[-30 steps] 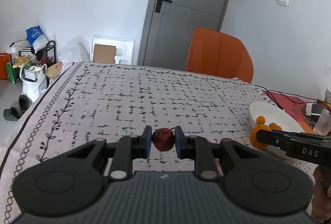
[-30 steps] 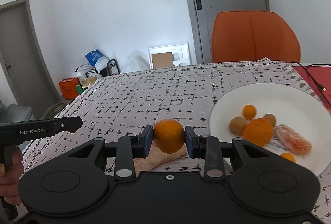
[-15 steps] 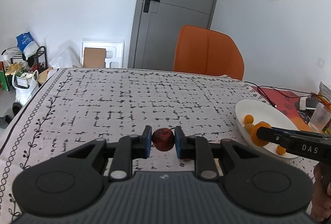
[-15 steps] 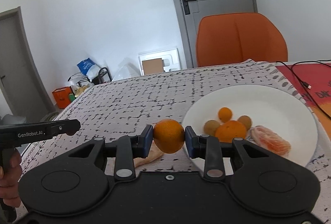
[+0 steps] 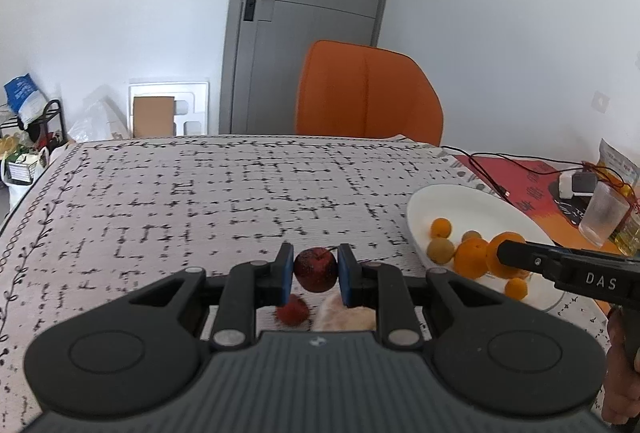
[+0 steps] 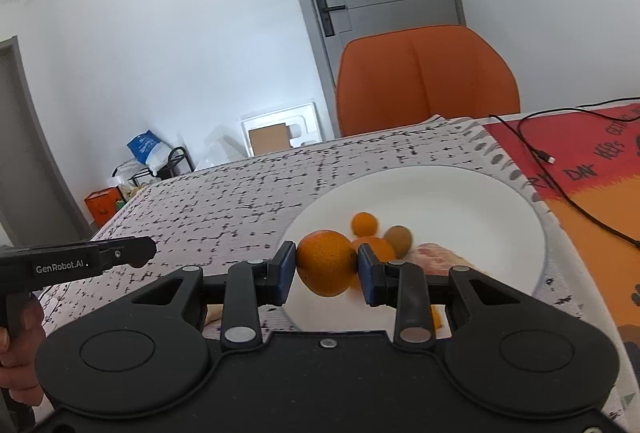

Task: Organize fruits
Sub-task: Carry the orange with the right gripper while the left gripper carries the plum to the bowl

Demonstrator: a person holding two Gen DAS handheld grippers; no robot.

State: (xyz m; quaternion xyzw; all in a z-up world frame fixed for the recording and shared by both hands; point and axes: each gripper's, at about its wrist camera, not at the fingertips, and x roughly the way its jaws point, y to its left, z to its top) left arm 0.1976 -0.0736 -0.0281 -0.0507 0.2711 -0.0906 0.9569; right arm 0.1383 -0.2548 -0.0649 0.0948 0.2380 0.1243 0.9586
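My left gripper is shut on a small dark red apple, held above the patterned tablecloth. Below it lie a red fruit and a pale peeled piece. My right gripper is shut on an orange, held over the near left rim of the white plate. The plate holds a small orange, a brown kiwi, another orange partly hidden behind my fingers, and a peeled segment. The plate also shows in the left wrist view, with the right gripper's body over it.
An orange chair stands at the table's far edge. A red-orange mat with a black cable lies right of the plate. A glass and a charger stand at the far right. The left gripper's body is at the left.
Both grippers have moved right toward the plate with their fruits. The orange has gone from beside the plate to over its near left rim. Both grips are unchanged.
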